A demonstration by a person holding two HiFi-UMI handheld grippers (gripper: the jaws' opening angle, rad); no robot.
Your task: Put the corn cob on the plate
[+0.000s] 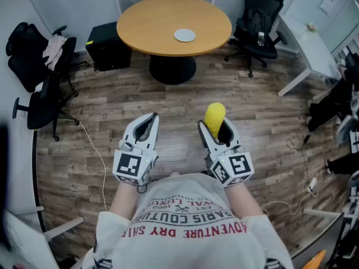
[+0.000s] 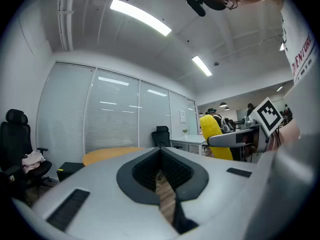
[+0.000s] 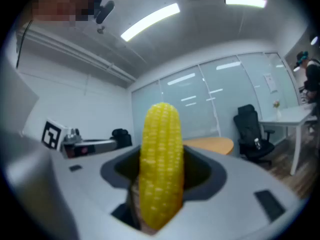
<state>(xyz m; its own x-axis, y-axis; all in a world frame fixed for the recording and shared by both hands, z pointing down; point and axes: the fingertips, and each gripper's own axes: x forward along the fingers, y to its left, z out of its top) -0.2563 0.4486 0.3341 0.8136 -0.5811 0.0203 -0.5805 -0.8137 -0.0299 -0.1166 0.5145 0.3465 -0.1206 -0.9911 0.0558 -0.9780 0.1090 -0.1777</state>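
One corn cob (image 3: 161, 169) clamped between right fingers (image 3: 207, 173), tip protruding | left fingers (image 2: 144, 174) together

Yellow corn cob (image 1: 214, 116) held upright, well short of round wooden table (image 1: 146, 27); small grey round plate (image 1: 184, 35) flat near table centre.

corn cob (image 1: 214, 116): lower end hidden (inside right tool (image 1: 216, 128)) | plate (image 1: 184, 35): too small

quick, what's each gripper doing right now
left gripper: closed, nothing in it.
right gripper: closed on the corn cob.
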